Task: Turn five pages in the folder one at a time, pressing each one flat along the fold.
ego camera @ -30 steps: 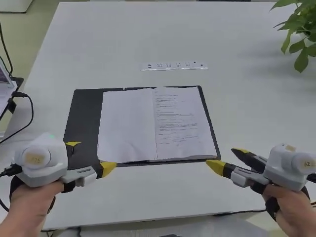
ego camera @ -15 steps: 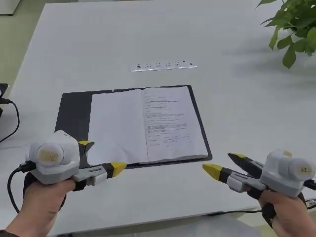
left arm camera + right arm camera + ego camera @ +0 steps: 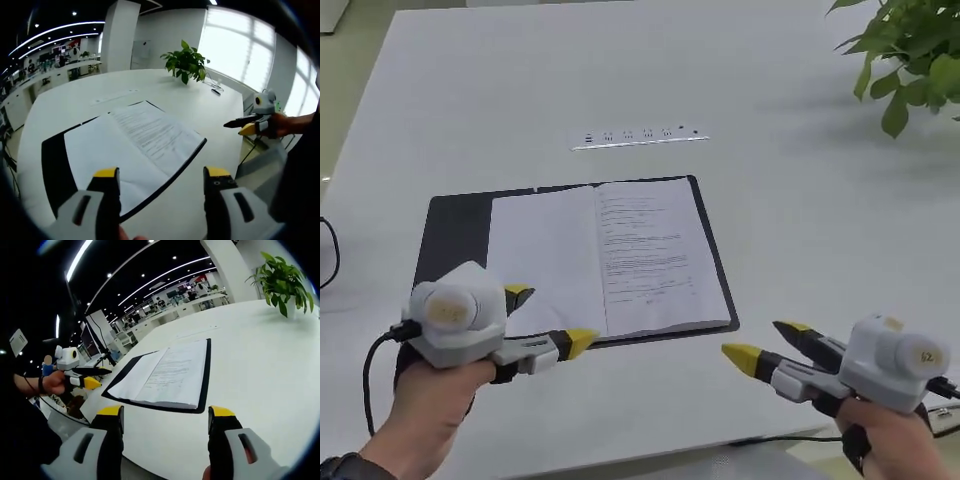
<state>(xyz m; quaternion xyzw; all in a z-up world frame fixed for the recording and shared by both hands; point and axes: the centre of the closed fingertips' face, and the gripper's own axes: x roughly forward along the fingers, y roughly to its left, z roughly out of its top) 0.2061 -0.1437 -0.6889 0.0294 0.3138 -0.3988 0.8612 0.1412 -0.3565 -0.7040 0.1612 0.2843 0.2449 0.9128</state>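
- Black folder [image 3: 455, 235] lies open and flat on the white table [image 3: 800, 200]: blank page [image 3: 545, 255] on the left, printed page [image 3: 655, 250] on the right.
- My left gripper [image 3: 550, 316]: jaws spread, nothing between them, at the folder's near-left corner (I cannot tell whether it touches the cover).
- My right gripper [image 3: 765, 342]: jaws spread too, holding nothing, just off the folder's near-right corner, over bare table.
- 1 power strip [image 3: 638, 137] lies beyond the folder; a potted plant [image 3: 905, 50] stands at the far right.
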